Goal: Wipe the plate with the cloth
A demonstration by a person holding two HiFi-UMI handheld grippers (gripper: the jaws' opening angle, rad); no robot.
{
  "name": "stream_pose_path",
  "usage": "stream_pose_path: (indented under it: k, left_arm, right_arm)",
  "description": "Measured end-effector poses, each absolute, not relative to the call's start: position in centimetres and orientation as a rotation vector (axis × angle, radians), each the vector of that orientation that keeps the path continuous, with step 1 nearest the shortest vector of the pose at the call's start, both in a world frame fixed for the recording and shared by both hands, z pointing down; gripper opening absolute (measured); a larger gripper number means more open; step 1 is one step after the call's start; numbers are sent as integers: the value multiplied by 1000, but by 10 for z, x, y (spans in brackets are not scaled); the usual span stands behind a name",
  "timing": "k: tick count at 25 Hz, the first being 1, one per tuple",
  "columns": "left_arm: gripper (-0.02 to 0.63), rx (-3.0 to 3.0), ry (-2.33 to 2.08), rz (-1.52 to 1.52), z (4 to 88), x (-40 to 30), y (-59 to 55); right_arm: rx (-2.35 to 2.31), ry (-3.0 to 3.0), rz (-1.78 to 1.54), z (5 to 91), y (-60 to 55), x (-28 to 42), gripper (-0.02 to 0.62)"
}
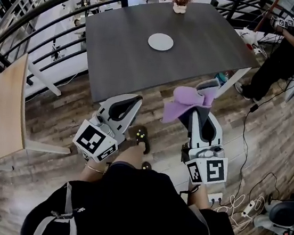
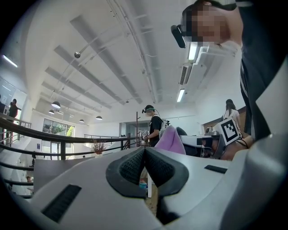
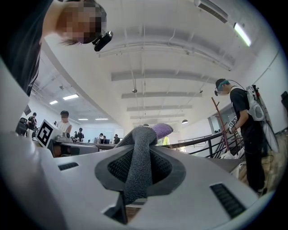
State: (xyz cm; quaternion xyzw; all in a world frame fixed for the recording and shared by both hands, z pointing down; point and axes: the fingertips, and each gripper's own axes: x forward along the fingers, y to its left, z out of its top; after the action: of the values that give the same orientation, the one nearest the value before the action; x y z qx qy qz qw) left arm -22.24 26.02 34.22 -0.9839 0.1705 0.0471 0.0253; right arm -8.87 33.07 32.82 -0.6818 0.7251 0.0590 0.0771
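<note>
Right fingers (image 3: 116, 168) tight on bunched purple cloth (image 3: 137, 159); left fingers (image 2: 130, 168) together, empty.

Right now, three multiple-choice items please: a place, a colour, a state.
1. Where is the round white plate? A on the dark grey table; B on a shelf; C in a sink.
2. What colour is the fuzzy cloth in the right gripper? A green; B purple; C yellow.
3. The left gripper is: A shut, empty; B wide open; C shut on a cup.
Key: 1A, it lies on the tabletop; 2B, purple in the head view; 3A, pads meet, nothing between.
</note>
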Motion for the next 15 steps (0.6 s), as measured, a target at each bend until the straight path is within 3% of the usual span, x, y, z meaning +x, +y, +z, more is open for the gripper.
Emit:
stream_pose_path:
  k: [15]
  left_arm:
    - [8, -3039, 534, 178, 352, -170, 165]
  right_arm:
    - [-2047, 2245, 236, 325, 233, -47, 64]
